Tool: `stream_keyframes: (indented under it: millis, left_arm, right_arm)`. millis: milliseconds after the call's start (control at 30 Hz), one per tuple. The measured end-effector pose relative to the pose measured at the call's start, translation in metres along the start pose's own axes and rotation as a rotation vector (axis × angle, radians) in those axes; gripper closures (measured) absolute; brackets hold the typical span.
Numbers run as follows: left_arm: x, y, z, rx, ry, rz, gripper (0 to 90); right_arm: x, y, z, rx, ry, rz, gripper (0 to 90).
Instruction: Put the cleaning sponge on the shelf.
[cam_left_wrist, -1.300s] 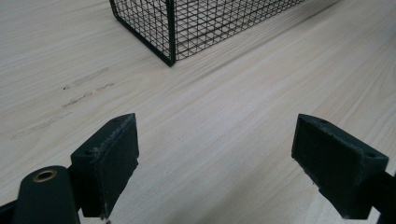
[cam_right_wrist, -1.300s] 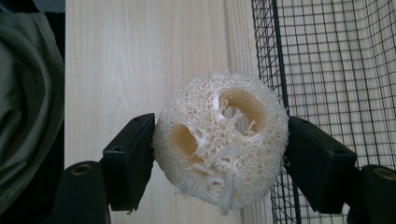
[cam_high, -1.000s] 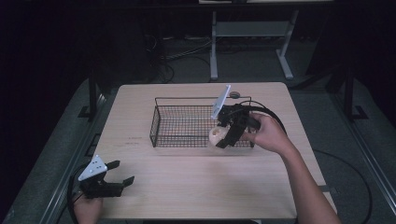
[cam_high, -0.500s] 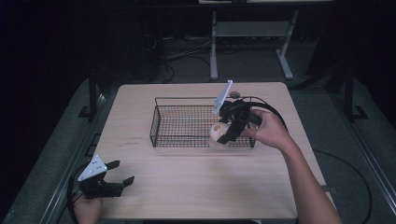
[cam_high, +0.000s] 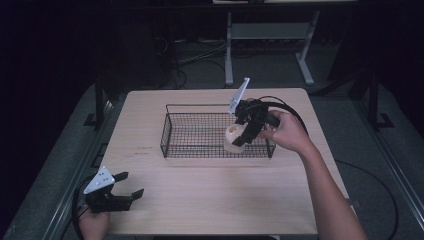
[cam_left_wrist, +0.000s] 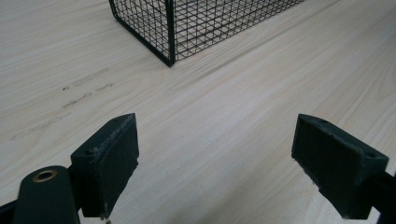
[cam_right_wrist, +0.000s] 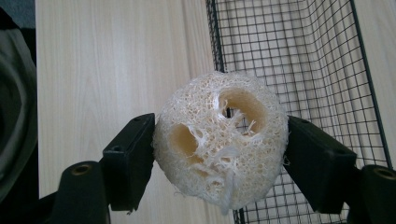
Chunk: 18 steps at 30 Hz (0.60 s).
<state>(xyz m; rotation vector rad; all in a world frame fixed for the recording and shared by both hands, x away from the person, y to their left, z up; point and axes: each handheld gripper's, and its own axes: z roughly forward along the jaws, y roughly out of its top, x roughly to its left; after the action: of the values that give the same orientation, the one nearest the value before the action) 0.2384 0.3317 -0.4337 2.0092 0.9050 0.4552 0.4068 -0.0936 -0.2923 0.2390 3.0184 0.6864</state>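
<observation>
A pale, round loofah sponge (cam_right_wrist: 219, 140) with two holes is clamped between the black jaws of my right gripper (cam_right_wrist: 219, 149). In the high view that right gripper (cam_high: 239, 136) holds the loofah sponge (cam_high: 232, 137) over the front right part of the black wire basket (cam_high: 175, 148), above its front wall. My left gripper (cam_high: 127, 192) rests at the table's front left corner with its jaws wide apart. In the left gripper view my left gripper (cam_left_wrist: 215, 154) has only bare wood between its pads, and a corner of the wire basket (cam_left_wrist: 168, 37) stands farther off.
The light wooden table (cam_high: 215, 200) carries the basket in its middle. A cable loops from the right gripper across the back right of the table. A metal stand (cam_high: 265, 35) is on the dark floor behind the table.
The right gripper has carried the loofah sponge a little away from the front edge and higher, from outside the basket's front wall to over its front right part. The left gripper stayed still.
</observation>
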Motion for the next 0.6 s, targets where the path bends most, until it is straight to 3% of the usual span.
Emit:
stream_keyframes:
  millis: [300,600]
  left_arm:
    - [-0.001,0.0,0.0,-0.002,-0.003,0.001,13.7]
    - [-0.001,0.0,-0.001,-0.007,-0.002,0.002,13.7]
  right_arm:
    - [-0.017,0.004,0.006,-0.001,-0.006,0.035,28.0]
    - [-0.024,0.002,0.016,-0.01,-0.009,0.064,28.0]
